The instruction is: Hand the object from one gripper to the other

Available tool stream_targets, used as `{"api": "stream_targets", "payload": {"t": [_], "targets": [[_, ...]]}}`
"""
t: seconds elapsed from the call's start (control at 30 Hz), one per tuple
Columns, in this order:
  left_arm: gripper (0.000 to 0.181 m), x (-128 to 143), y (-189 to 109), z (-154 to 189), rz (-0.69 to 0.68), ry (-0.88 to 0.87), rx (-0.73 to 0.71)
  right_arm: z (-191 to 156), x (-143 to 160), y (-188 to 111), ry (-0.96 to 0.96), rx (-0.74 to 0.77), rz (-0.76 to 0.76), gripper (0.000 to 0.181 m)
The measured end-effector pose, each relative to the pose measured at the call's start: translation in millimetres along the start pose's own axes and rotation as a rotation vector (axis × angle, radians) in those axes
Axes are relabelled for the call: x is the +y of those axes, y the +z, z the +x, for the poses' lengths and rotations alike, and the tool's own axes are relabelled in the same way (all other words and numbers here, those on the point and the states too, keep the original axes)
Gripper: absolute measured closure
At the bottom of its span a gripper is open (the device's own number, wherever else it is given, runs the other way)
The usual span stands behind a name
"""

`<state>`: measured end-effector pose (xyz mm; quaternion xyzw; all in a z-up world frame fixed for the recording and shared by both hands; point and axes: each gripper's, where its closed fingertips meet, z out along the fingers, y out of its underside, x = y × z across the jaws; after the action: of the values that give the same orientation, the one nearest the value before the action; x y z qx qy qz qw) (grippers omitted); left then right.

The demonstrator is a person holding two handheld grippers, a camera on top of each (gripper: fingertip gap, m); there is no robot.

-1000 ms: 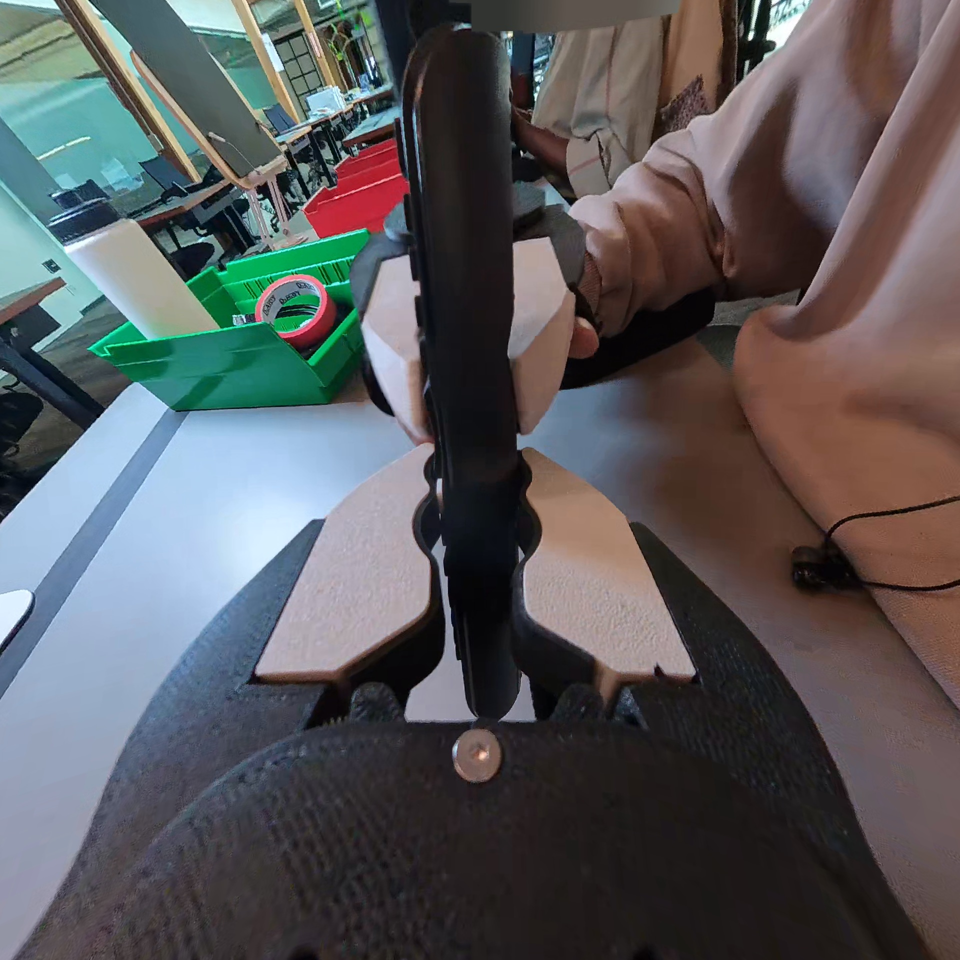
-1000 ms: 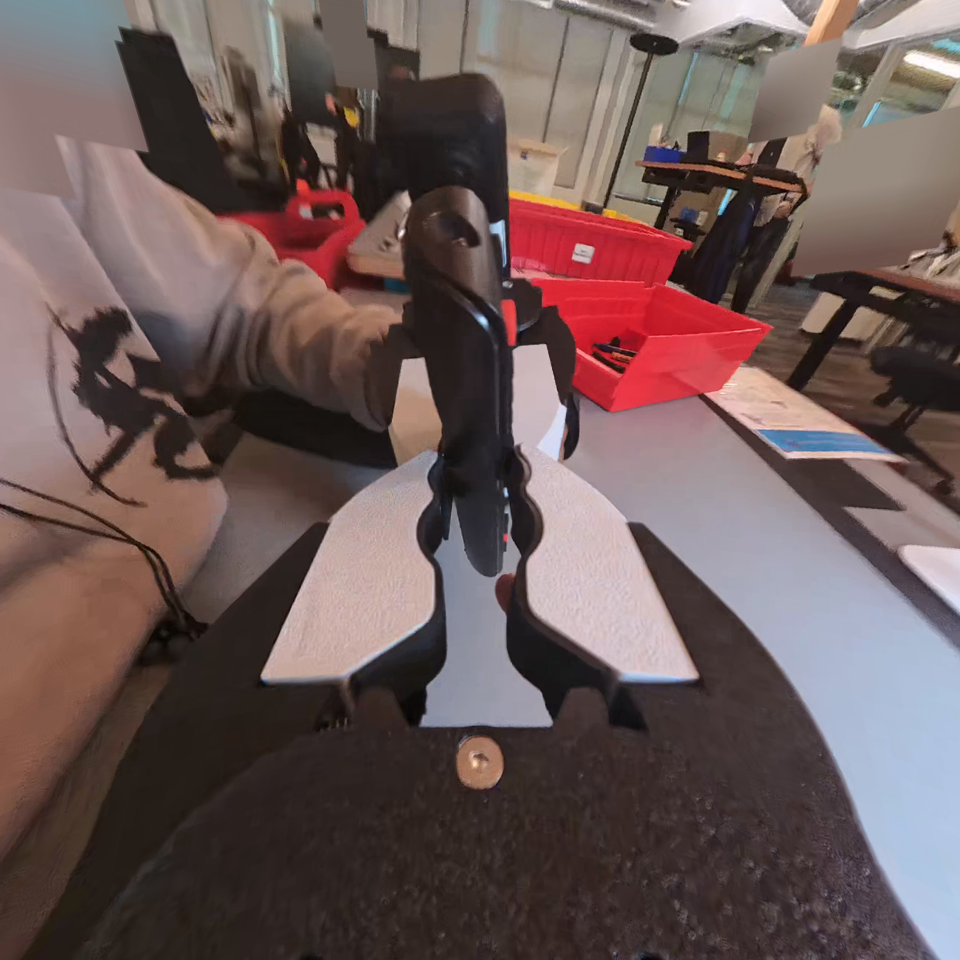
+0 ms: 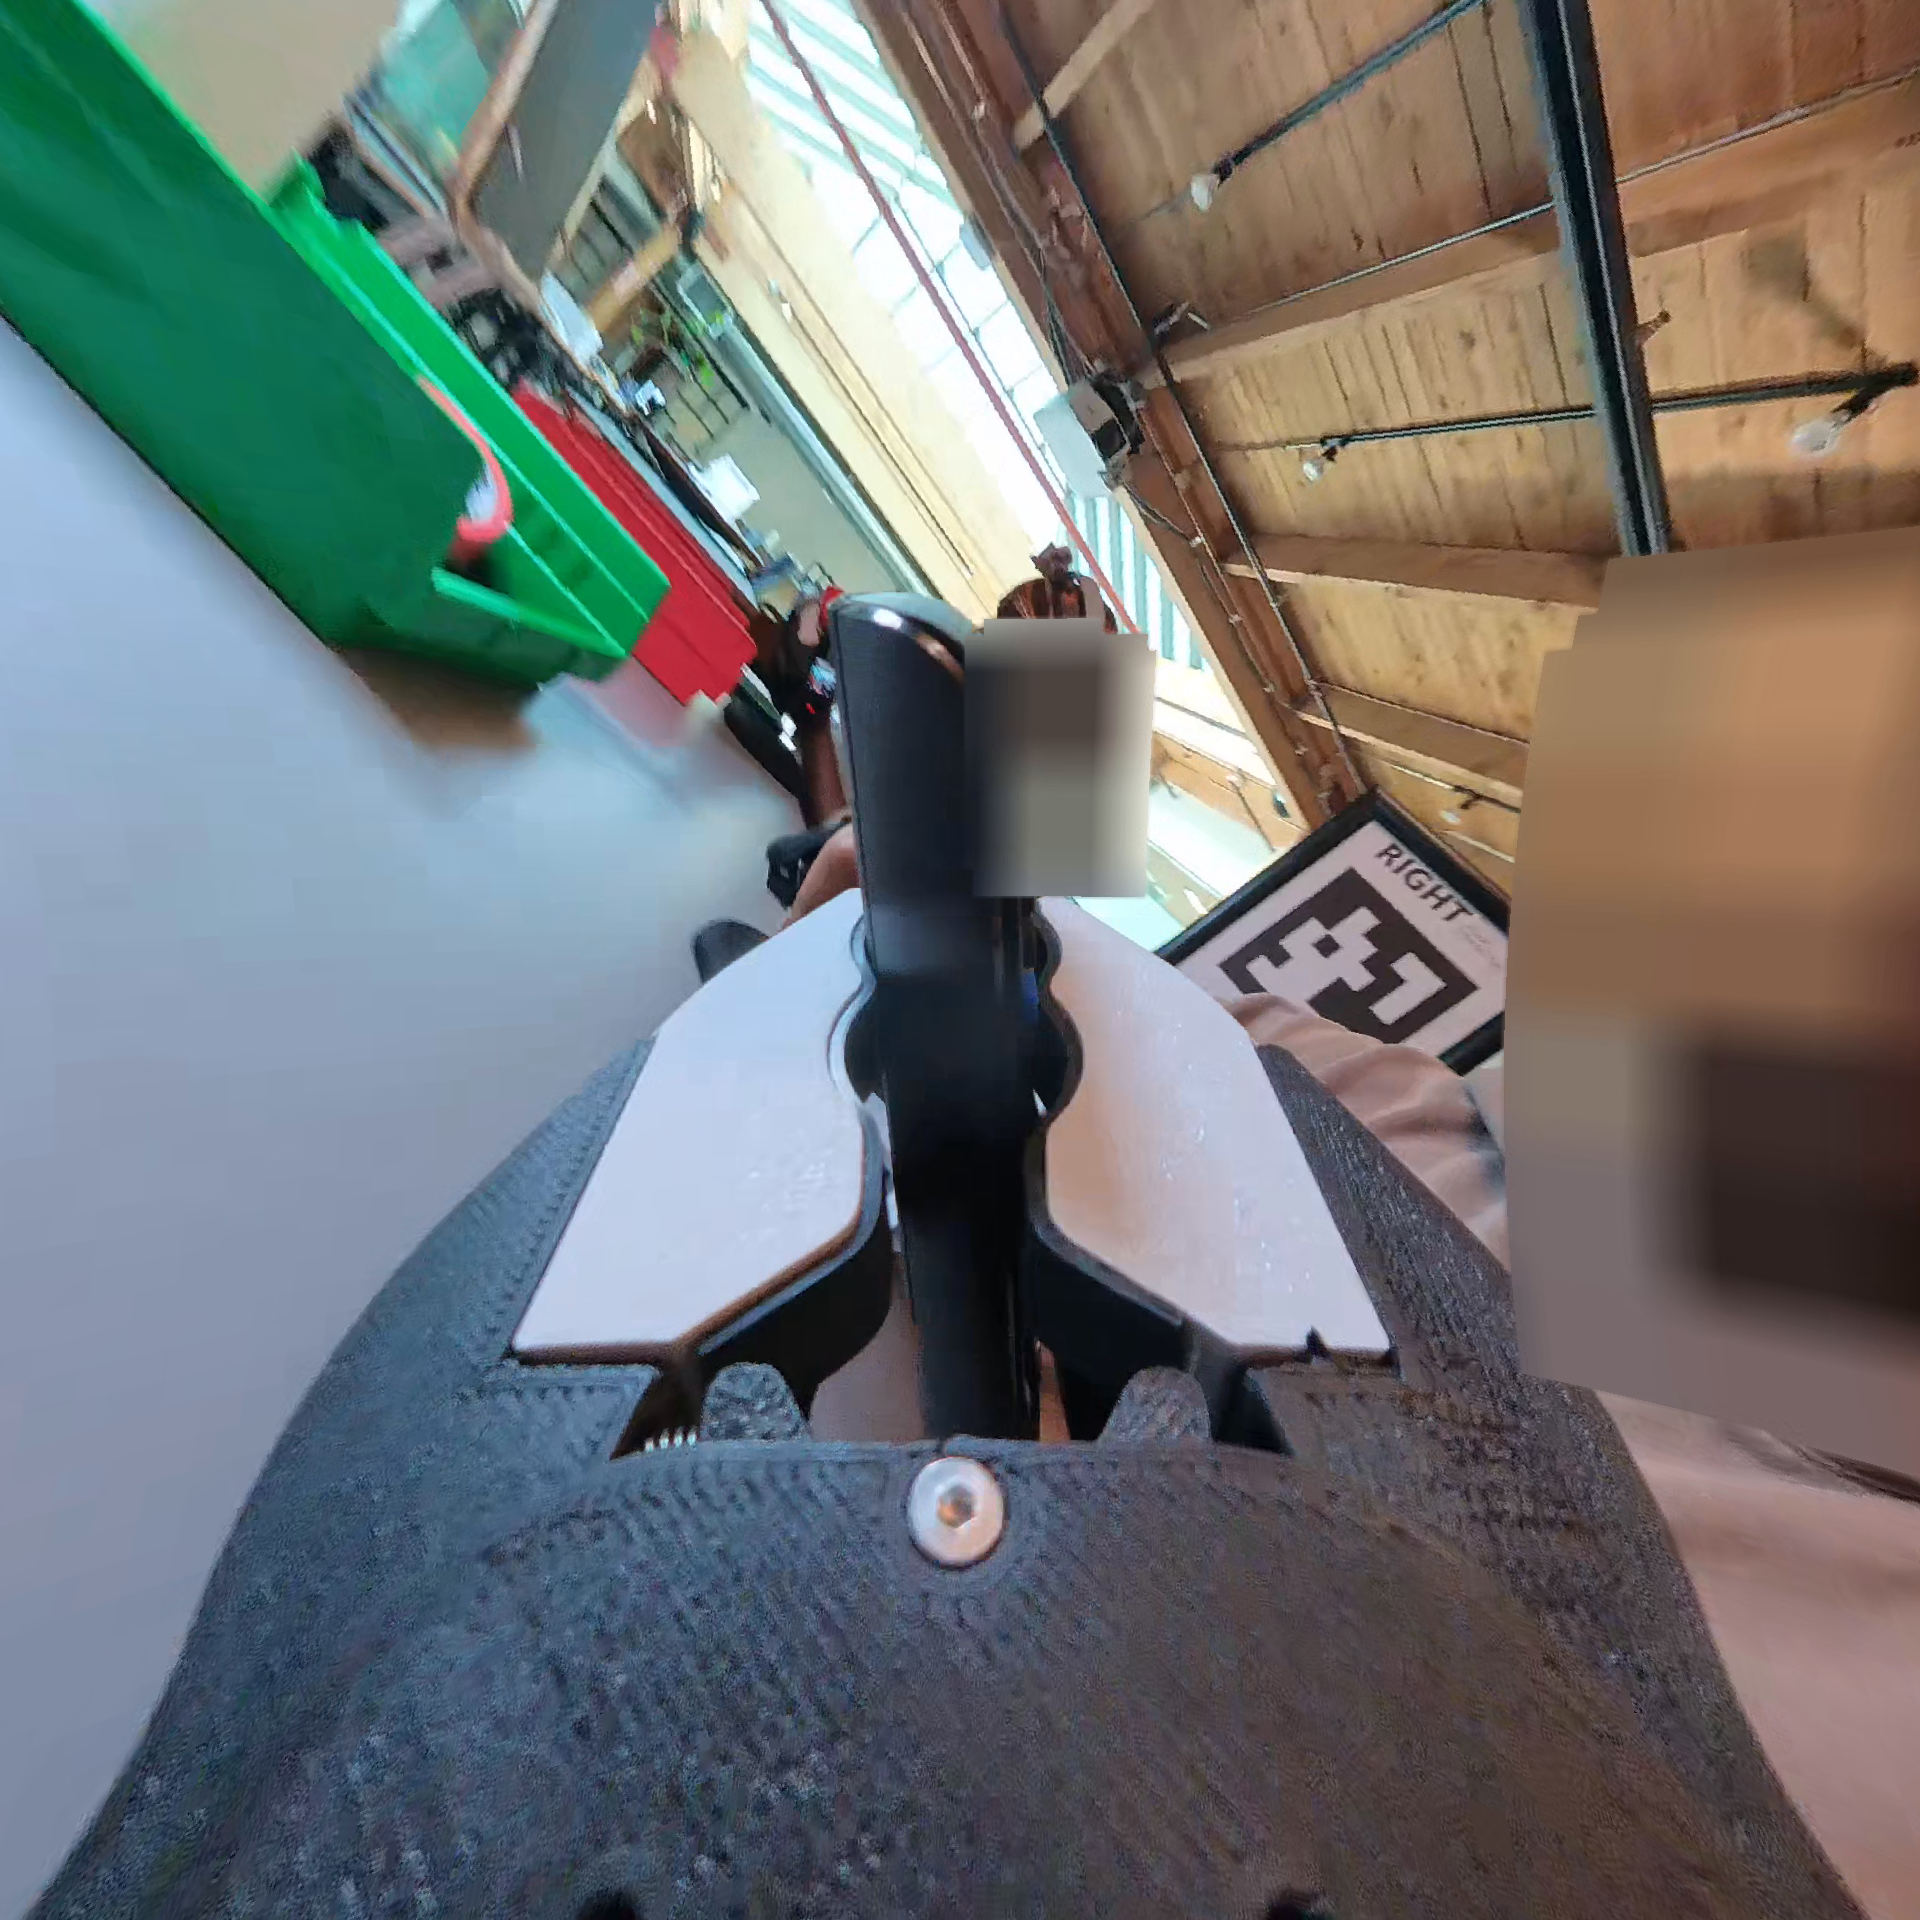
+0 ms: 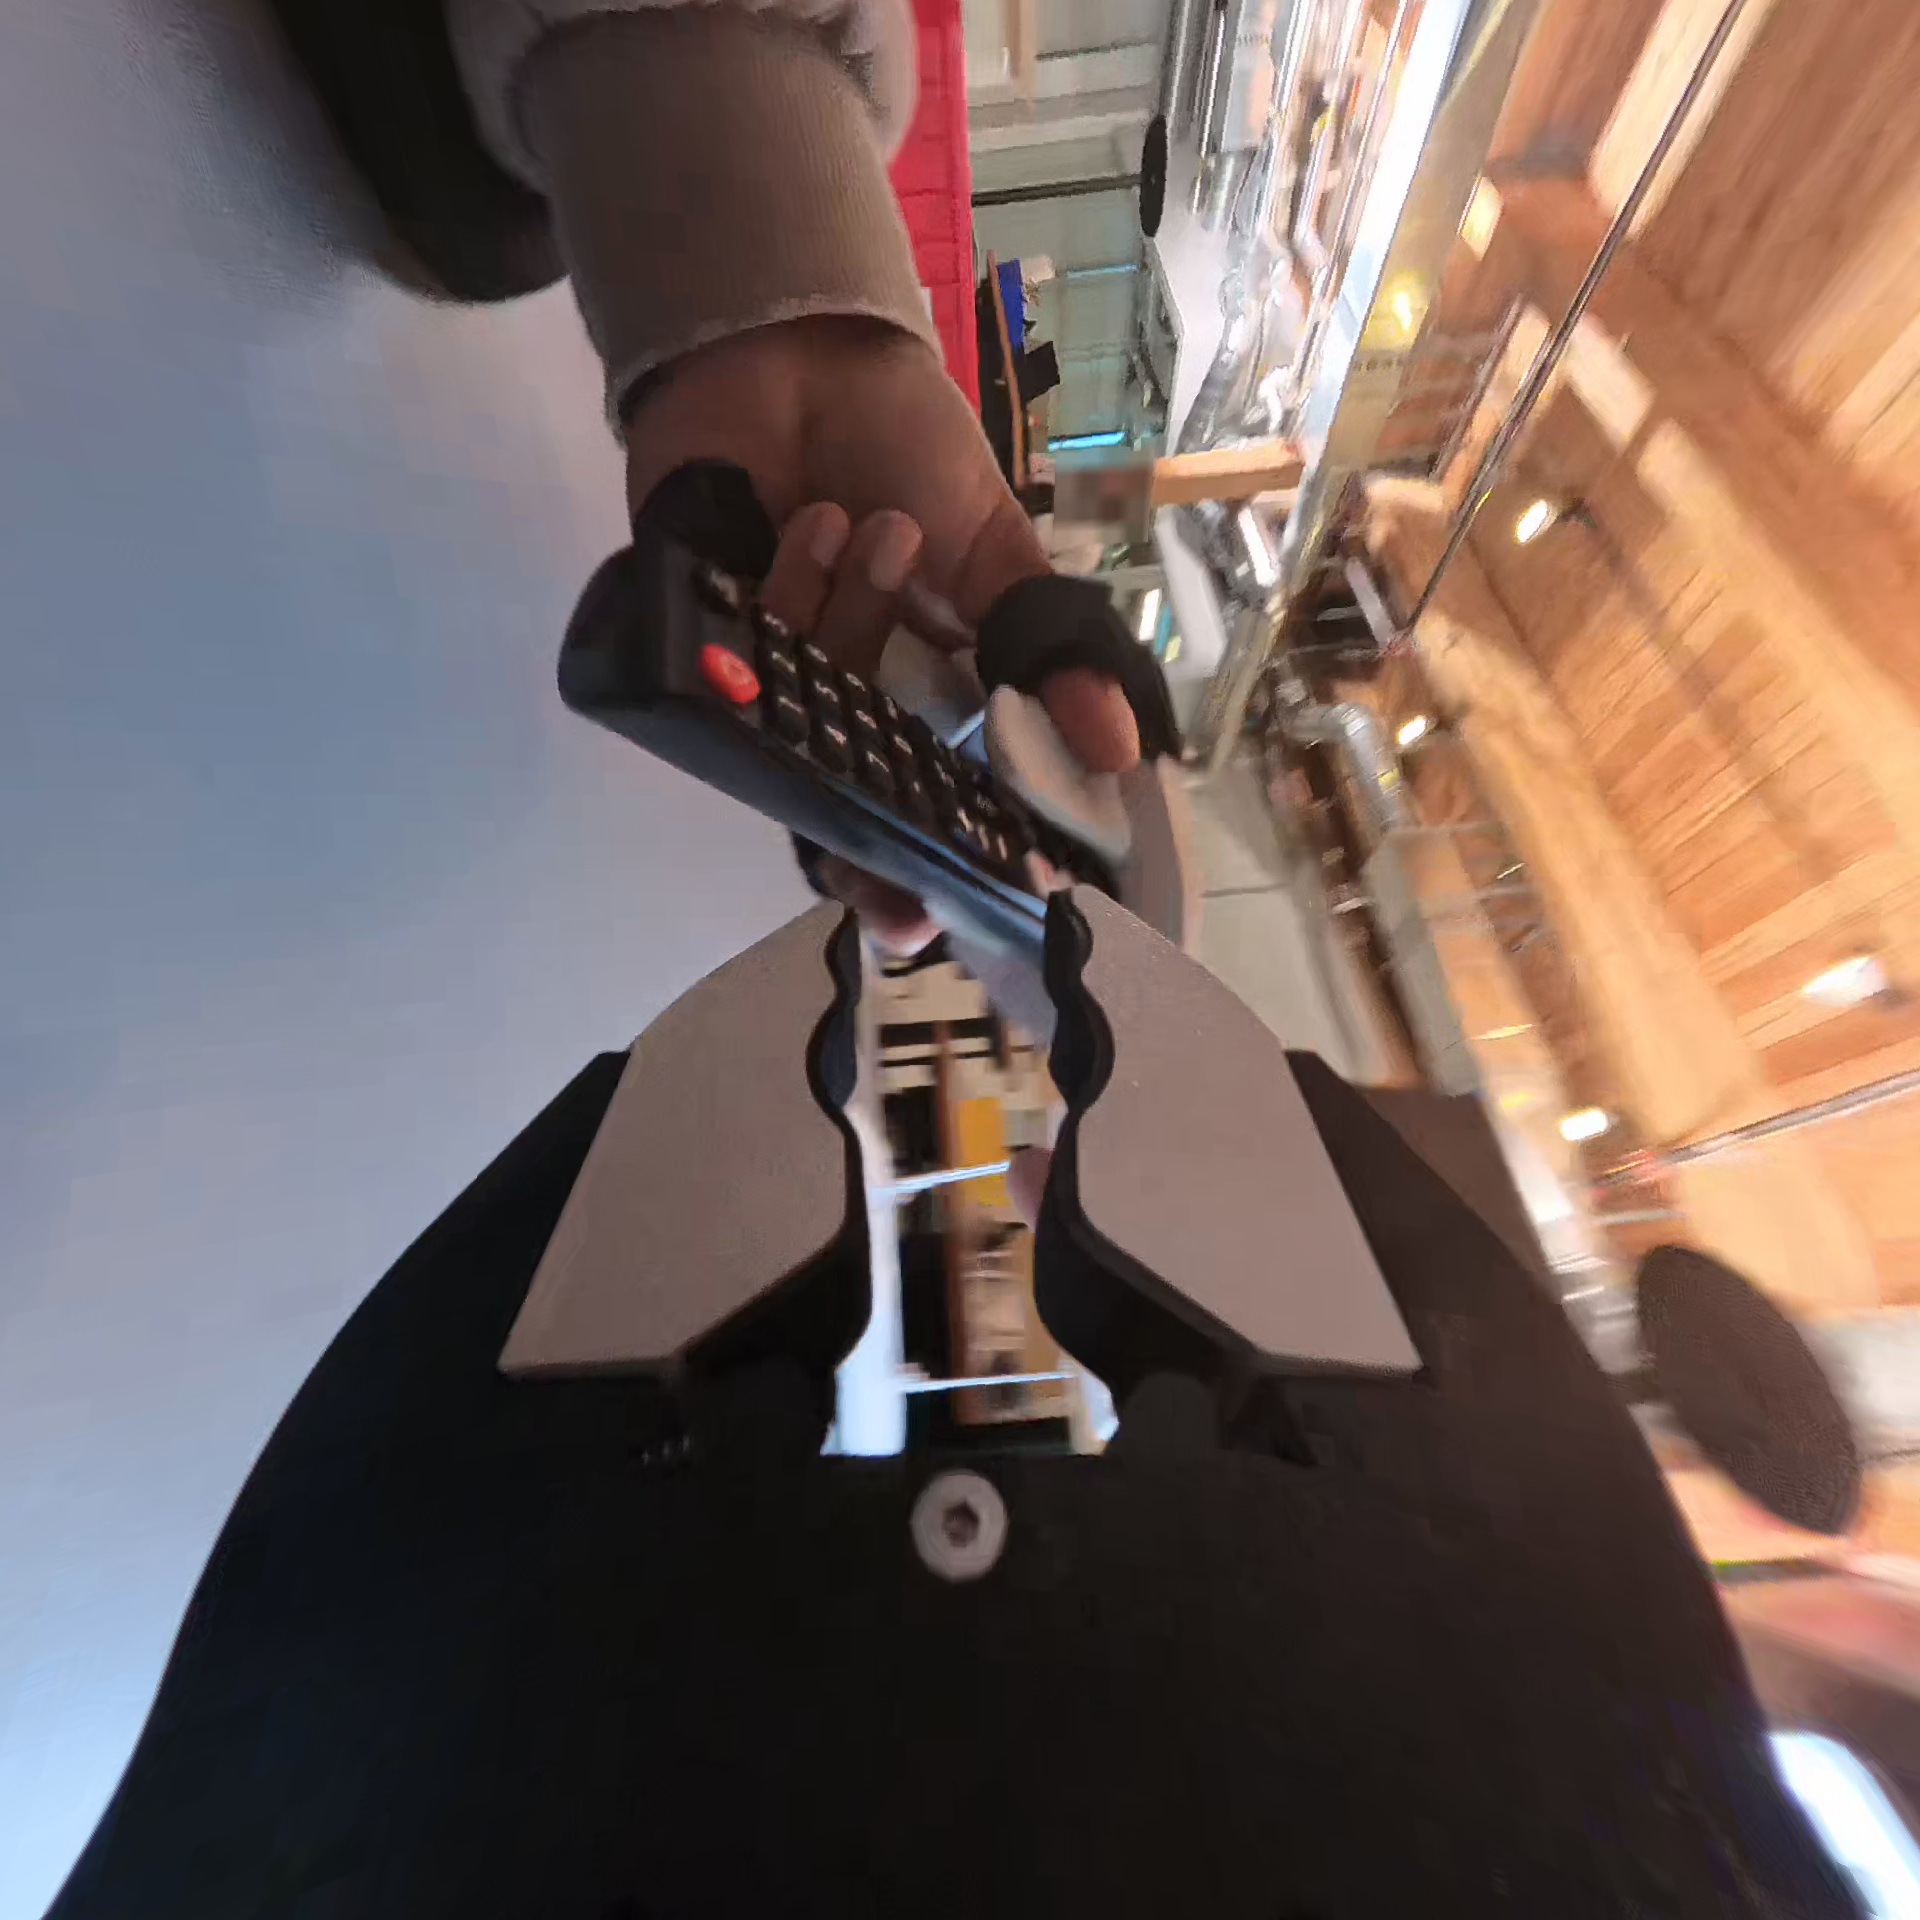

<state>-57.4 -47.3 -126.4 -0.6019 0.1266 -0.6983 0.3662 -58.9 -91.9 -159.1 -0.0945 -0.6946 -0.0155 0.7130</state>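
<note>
A black remote control (image 3: 914,935) is clamped edge-on between the fingers of my left gripper (image 3: 951,935), which is shut on it. In the right wrist view the remote (image 4: 831,748) shows its button face with a red button, tilted, and a gloved hand (image 4: 883,468) is behind it. One pale finger pad (image 4: 1049,769) of the left gripper presses on it. My right gripper (image 4: 956,914) is open. Its jaws stand apart with background showing between them, and the remote's near end lies just at its fingertips.
Both views are rolled sideways. The grey table (image 3: 260,935) fills the left side, with a green bin (image 3: 312,416) and a red bin (image 3: 686,613) at its far edge. A black-and-white marker board (image 3: 1351,956) and a beige sleeve (image 4: 727,187) are close by. Across from one pair of fingers to the other is roughly 5 centimetres.
My right gripper has opened and let go of the remote's end. My left gripper still holds the remote. Both grippers have rolled sideways, so the ceiling now shows.
</note>
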Motion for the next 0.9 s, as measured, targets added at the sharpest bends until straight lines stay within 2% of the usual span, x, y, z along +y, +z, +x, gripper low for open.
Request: {"api": "stream_targets", "payload": {"t": [0.07,0.13,0.23,0.3,0.4,0.47,0.57,0.73,0.77,0.83,0.9], "targets": [[0.157,-13.1,-10.7,7.6,0.023,0.137,-0.024,-1.7,6.6,-0.2,0.316,-0.092,0.001,0.137],[0.157,-22.5,-17.0,16.0,0.038,0.301,-0.067,-5.7,8.5,0.2,0.728,-0.233,0.019,0.125],[0.157,-18.7,-12.5,31.0,0.001,0.548,-0.104,-4.3,-2.0,0.2,1.297,-0.445,0.11,0.112],[0.157,-4.7,-1.4,42.2,-0.041,0.673,-0.082,-5.9,-5.7,3.4,1.428,-0.492,0.137,0.111],[0.156,17.7,16.7,56.7,-0.089,0.764,-0.024,-12.2,-18.2,9.6,1.402,-0.518,0.141,0.124],[0.156,24.3,23.3,58.5,-0.109,0.793,-0.031,-14.8,-21.9,10.6,1.267,-0.494,0.113,0.157],[0.155,23.9,20.0,58.8,-0.135,0.823,-0.058,-11.5,-4.7,10.9,1.133,-0.414,0.018,0.159],[0.146,-10.3,-6.0,27.2,-0.117,0.867,-0.34,1.1,42.1,1.1,1.081,-0.332,-0.143,0.159],[0.144,-13.8,-10.9,20.6,-0.136,0.885,-0.384,2.3,50.7,-1.4,1.061,-0.318,-0.181,0.159],[0.15,-17.4,-20.8,8.4,-0.194,0.933,-0.463,5.1,67.2,-7.1,0.98,-0.277,-0.244,0.159],[0.148,-20.5,-29.8,0.4,-0.253,1.026,-0.536,0.6,76.7,-13.6,0.935,-0.312,-0.297,0.159]]}}
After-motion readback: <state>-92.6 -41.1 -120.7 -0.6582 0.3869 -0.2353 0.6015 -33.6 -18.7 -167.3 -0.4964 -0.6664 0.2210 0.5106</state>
